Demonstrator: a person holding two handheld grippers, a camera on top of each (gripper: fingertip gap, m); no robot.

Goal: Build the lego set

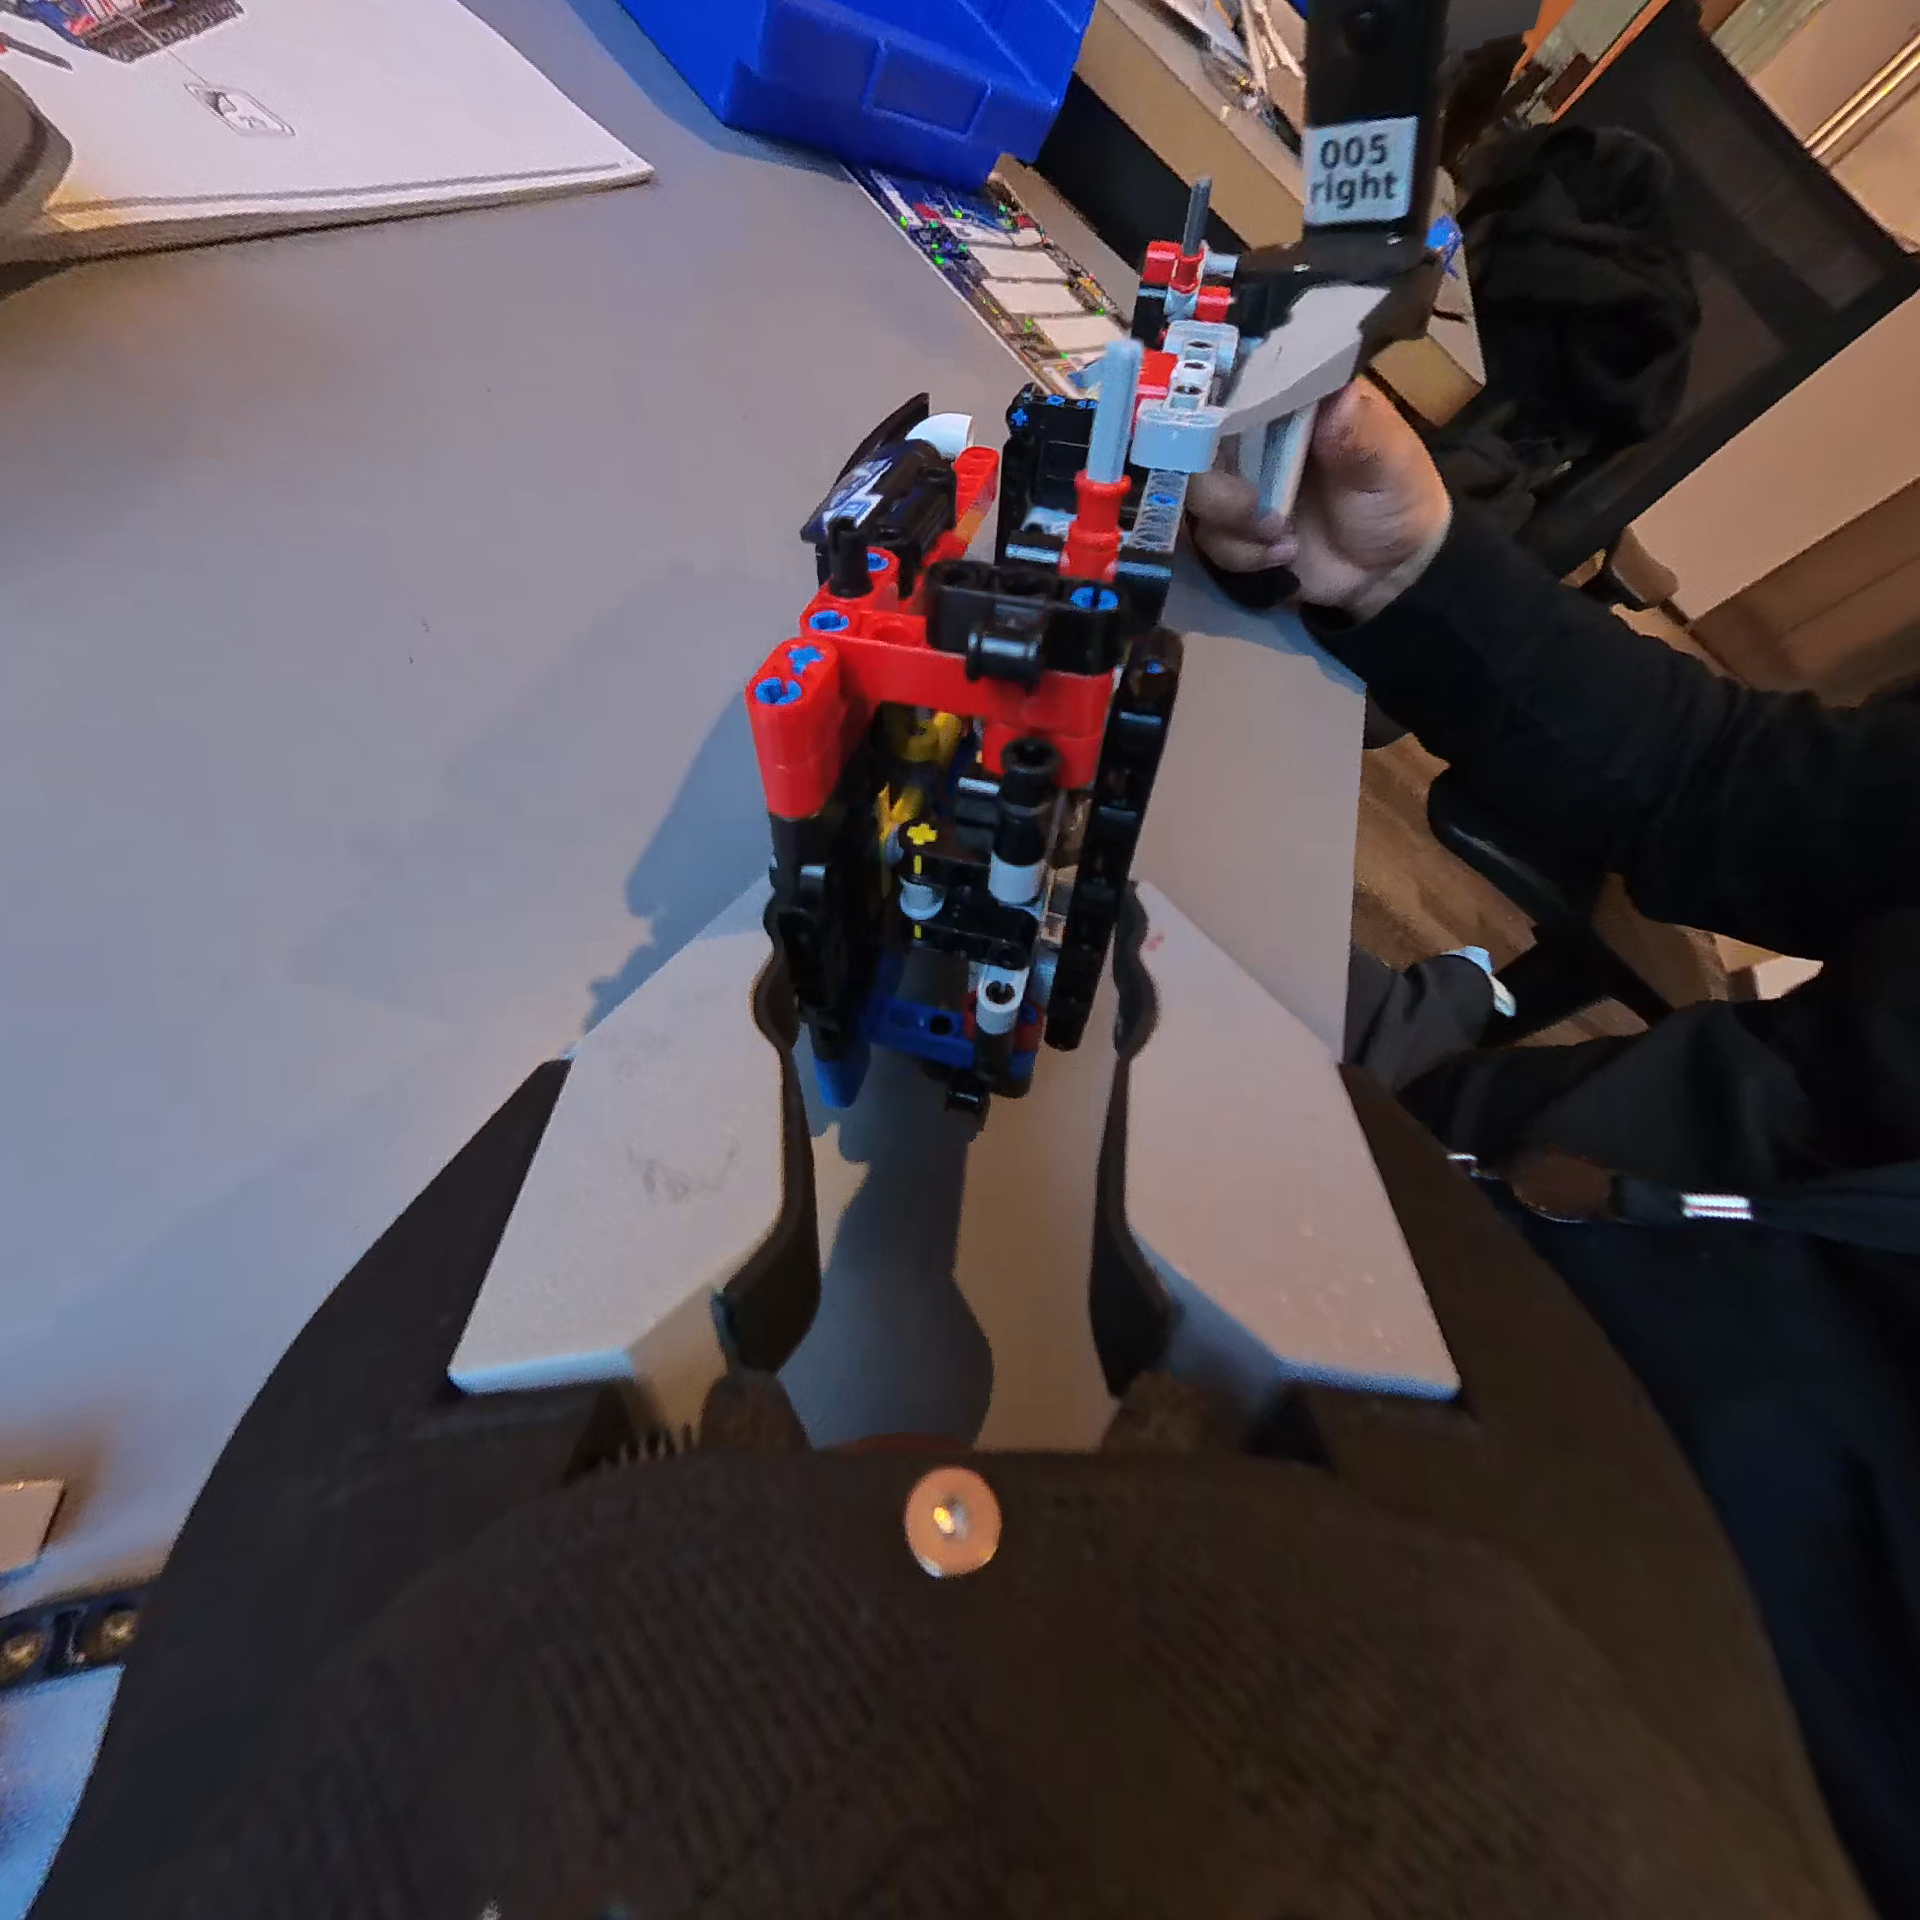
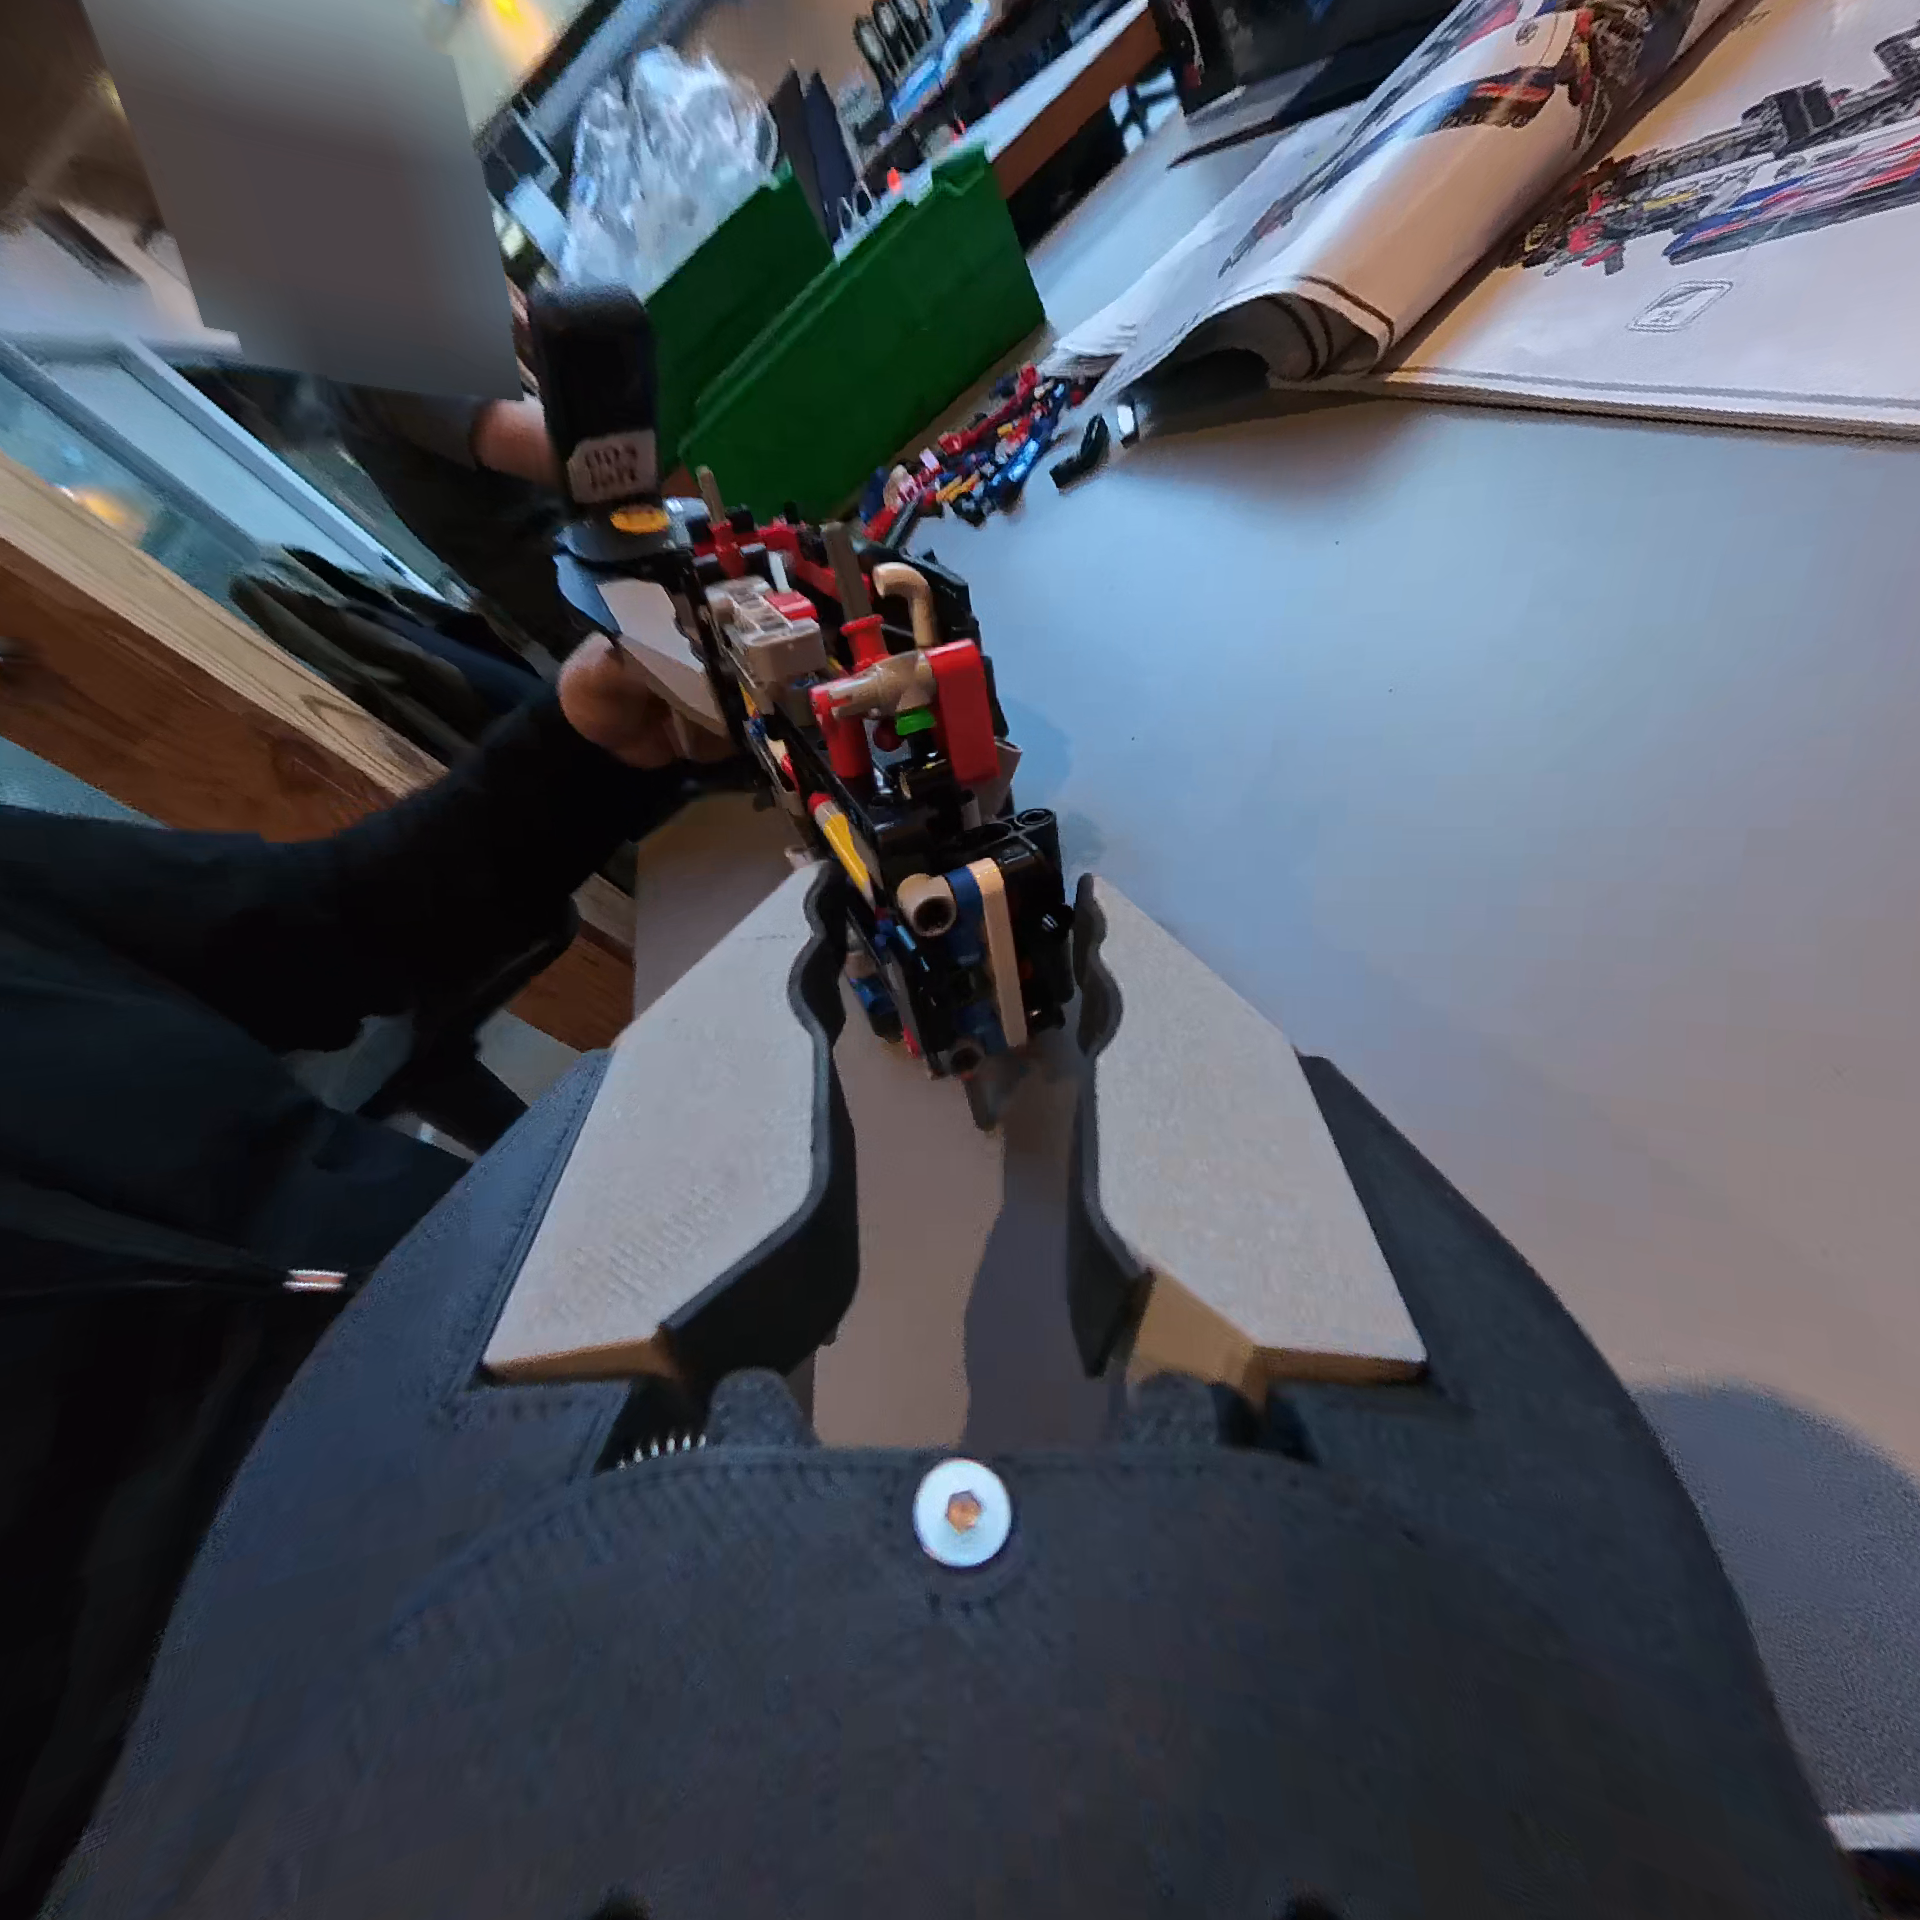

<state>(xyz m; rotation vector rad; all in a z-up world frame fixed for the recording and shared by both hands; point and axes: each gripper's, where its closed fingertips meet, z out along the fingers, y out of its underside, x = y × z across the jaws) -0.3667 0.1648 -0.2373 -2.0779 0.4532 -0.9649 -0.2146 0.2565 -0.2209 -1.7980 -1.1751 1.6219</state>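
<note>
Right wrist view: left claw [image 2: 665, 634] blurred, half-hidden behind lego model [image 2: 914, 831].

1. A white printed label [image 1: 1356, 171] is borne on the black body of the right gripper [image 2: 951, 966].
2. A small label [image 2: 613, 473] is seen on the left gripper [image 1: 951, 966], too blurred to be read.
3. A printed panel [image 1: 862, 488] is carried on the lego model [image 1: 935, 727]; nothing can be made out.
4. Small marks are printed in the booklet [image 2: 1662, 343], too tiny to be read.
</note>
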